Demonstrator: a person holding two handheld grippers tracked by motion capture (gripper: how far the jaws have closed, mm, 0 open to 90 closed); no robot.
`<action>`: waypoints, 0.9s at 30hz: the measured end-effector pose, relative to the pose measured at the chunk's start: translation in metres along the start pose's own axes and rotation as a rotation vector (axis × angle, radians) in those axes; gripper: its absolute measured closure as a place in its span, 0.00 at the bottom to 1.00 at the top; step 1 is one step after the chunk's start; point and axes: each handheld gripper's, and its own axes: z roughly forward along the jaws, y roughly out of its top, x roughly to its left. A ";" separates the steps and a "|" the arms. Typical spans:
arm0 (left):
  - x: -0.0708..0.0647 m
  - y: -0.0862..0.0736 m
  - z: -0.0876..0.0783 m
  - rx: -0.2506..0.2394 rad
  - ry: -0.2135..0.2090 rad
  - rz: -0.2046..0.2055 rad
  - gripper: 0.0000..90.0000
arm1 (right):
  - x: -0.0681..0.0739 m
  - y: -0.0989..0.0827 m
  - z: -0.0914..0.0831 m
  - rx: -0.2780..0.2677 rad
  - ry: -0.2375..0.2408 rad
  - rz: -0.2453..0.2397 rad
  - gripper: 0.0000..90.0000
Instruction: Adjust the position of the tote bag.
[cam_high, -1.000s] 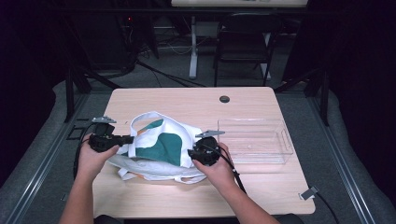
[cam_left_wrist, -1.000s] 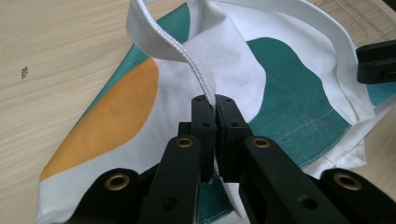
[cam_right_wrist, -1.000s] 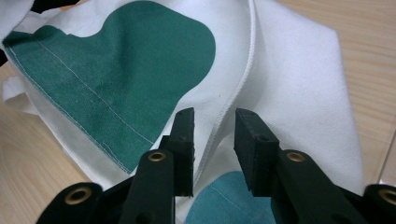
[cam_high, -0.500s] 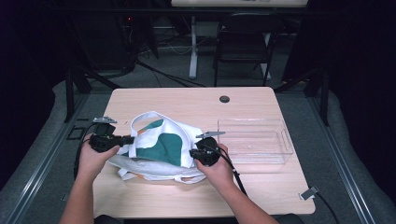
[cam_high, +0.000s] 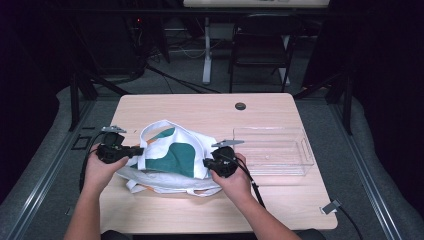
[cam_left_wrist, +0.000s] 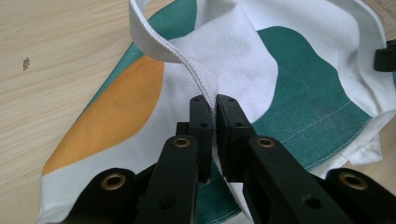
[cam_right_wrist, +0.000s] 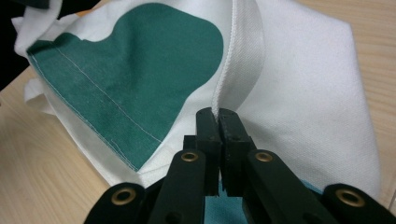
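my left gripper (cam_high: 131, 150), at nine o'clock, pinches the tote bag (cam_high: 175, 157) rim. my right gripper (cam_high: 209, 163), at three, has just clamped its strap (cam_right_wrist: 238, 60), forearms angled inward

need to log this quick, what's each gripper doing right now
Left gripper: shut on the white strap of the tote bag.
Right gripper: its jaws have just been closing and are now shut on the tote bag's other strap.

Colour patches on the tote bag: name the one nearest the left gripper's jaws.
The orange patch, just left of the left gripper in its own view. The green patches lie on the far side of the clamped white strap.
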 end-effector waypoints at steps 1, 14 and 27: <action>0.000 0.000 0.000 0.002 0.002 0.002 0.94 | -0.002 0.002 -0.003 -0.002 0.020 0.019 0.98; -0.002 -0.001 0.000 0.012 0.017 0.004 0.92 | -0.005 0.019 -0.021 -0.081 0.091 0.058 0.99; -0.001 -0.002 0.002 0.006 0.027 0.000 0.88 | 0.001 0.043 -0.033 -0.133 0.129 0.039 0.99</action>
